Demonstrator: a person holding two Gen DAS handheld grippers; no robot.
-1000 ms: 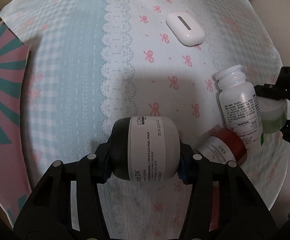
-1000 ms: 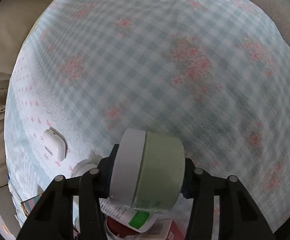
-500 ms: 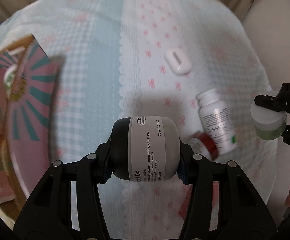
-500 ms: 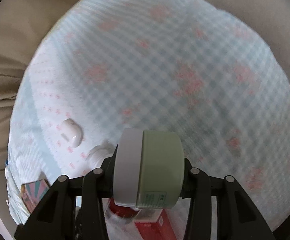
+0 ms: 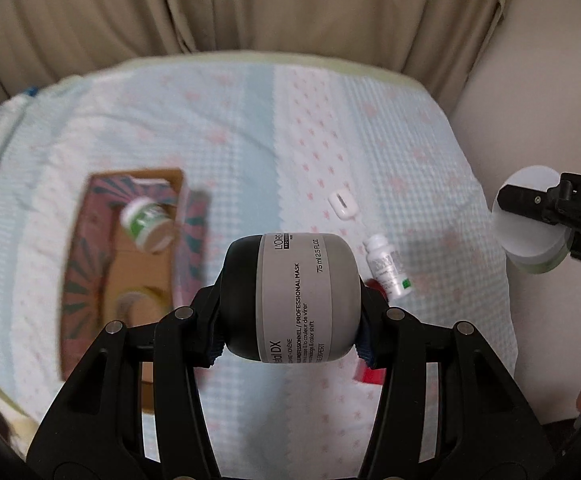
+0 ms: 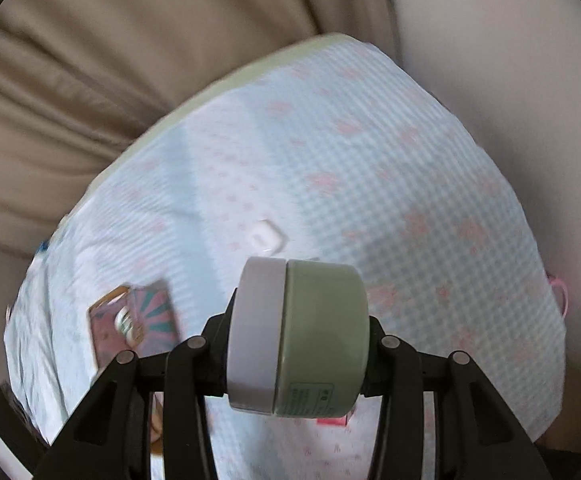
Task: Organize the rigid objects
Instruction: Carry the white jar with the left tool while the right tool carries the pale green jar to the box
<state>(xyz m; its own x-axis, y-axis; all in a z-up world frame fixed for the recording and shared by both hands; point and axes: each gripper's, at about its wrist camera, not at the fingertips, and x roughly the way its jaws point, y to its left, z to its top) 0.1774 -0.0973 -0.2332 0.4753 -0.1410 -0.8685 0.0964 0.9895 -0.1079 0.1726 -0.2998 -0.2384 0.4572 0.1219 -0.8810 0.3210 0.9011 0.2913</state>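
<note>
The left gripper point(image 5: 290, 304) is seen with its jaws clamped on a grey hair-mask jar point(image 5: 304, 298), gripped lid to base and lying sideways. The right gripper point(image 6: 296, 340) has its jaws clamped likewise on a green jar with a white lid point(image 6: 300, 340). Both jars are held well above the bed point(image 5: 410, 128). The step in hand is judged to be carriage to the open cardboard box point(image 5: 130, 264), below and to the left of the left jaws; each jar is best lowered inside the walls before release, one at a time. A green-labelled bottle point(image 5: 146, 222) already lies in the box and should be cleared. Just beyond the right-hand jaw a white pill bottle point(image 5: 388, 272) lies on the bedding beside a red item point(image 5: 370, 376), and farther off a white case point(image 5: 343, 204). A beige curtain point(image 5: 250, 4) hangs behind.
</note>
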